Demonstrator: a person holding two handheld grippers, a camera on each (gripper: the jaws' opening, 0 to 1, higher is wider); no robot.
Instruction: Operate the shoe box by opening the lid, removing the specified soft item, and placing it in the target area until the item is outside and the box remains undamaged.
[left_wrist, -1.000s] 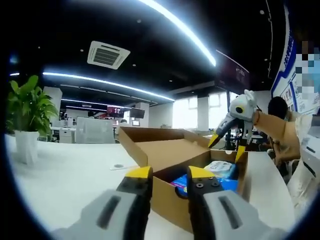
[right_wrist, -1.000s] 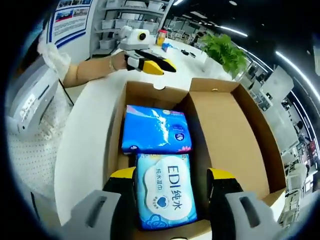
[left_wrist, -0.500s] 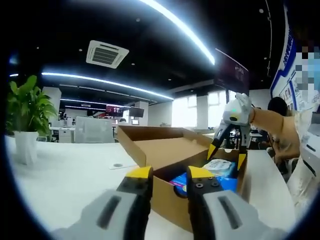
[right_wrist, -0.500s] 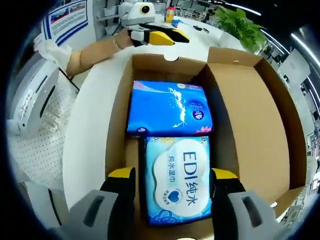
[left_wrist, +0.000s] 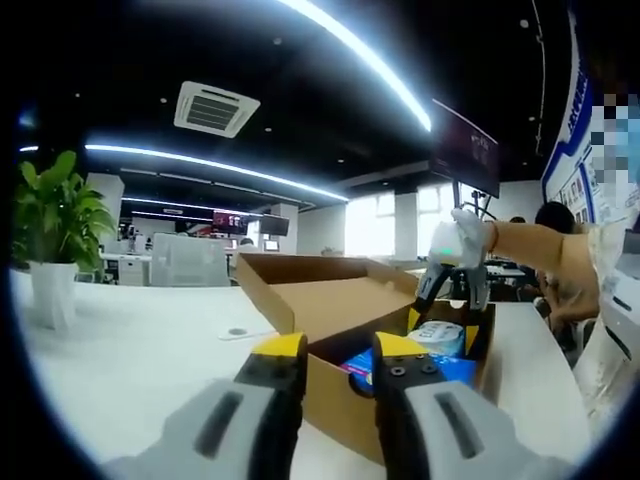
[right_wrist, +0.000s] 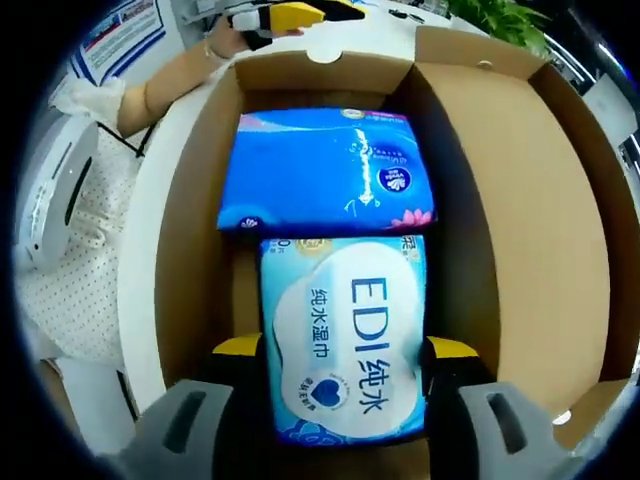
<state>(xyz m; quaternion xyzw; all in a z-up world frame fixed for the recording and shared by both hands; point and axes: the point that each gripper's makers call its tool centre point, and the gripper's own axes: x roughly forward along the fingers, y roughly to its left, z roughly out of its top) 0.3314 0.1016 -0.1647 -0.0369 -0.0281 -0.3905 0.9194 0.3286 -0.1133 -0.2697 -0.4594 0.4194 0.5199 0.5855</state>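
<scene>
The cardboard shoe box (right_wrist: 200, 190) stands open on a white table, its lid (right_wrist: 530, 210) folded out flat. Inside lie a dark blue soft pack (right_wrist: 325, 170) and a light blue wet-wipes pack (right_wrist: 345, 340) marked EDI. My right gripper (right_wrist: 345, 350) is down in the box, open, one jaw on each side of the wipes pack. From the left gripper view, that gripper (left_wrist: 450, 265) dips into the far end of the box (left_wrist: 340, 400). My left gripper (left_wrist: 340, 350) hovers open at the box's near corner, and it appears past the box's end (right_wrist: 280, 14).
A potted plant (left_wrist: 55, 235) stands on the white table (left_wrist: 130, 360) to the left. A person's sleeve (left_wrist: 545, 255) reaches in from the right. White dotted fabric (right_wrist: 70, 270) lies beside the table edge.
My right gripper has gone down into the box, so the wipes pack now lies between its jaws. The left gripper has stayed where it was.
</scene>
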